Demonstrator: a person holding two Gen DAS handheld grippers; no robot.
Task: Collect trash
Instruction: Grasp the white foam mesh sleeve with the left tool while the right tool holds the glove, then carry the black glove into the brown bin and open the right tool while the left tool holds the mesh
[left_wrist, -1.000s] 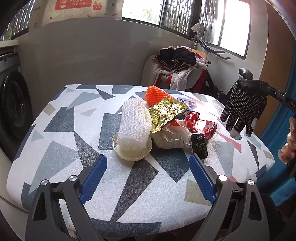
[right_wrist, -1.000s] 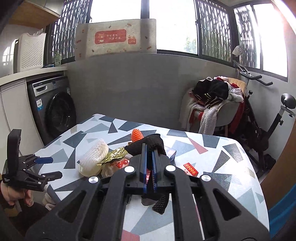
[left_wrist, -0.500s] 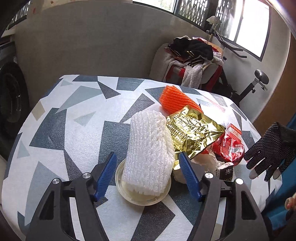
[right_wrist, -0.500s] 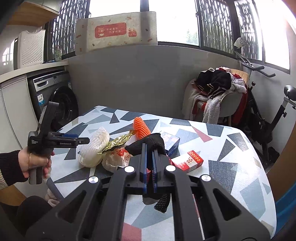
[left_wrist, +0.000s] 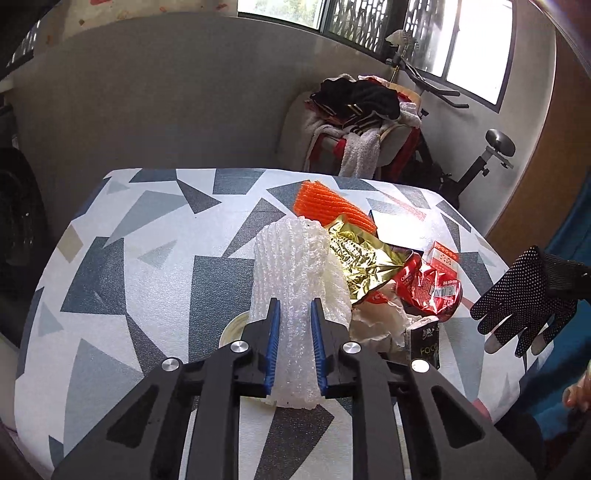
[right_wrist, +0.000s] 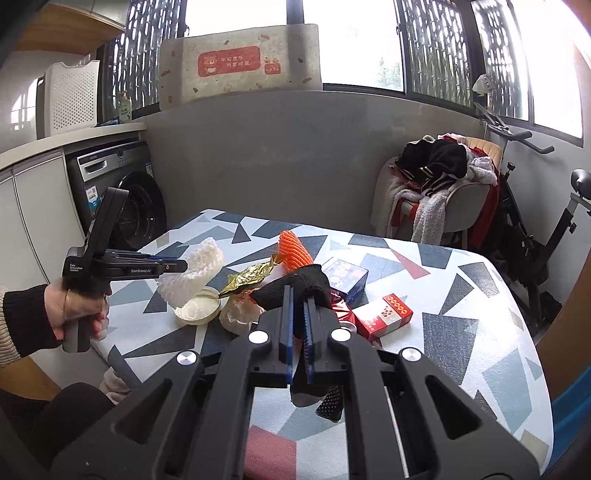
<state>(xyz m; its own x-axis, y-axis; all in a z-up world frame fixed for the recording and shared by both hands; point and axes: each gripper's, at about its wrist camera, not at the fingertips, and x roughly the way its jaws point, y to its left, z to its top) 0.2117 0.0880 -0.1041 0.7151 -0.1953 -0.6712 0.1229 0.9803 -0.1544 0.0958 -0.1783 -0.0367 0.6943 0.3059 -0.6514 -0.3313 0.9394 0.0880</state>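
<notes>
Left tongs (left_wrist: 293, 345) closing, pads pinching the white foam net (left_wrist: 291, 266) at the near-left edge of the bench (left_wrist: 147, 258) litter. Right tongs (right_wrist: 298, 334) pressed together on a black glove (right_wrist: 295, 288). Pickup step; next calls for a clean lift off the lid (right_wrist: 195, 308).

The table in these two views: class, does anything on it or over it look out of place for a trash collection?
Yes: the right tongs hold a black dotted glove over the table, which is clothing, not wrapper litter. The white foam net also stands tilted up from its shallow dish as the left tongs close on it.
</notes>
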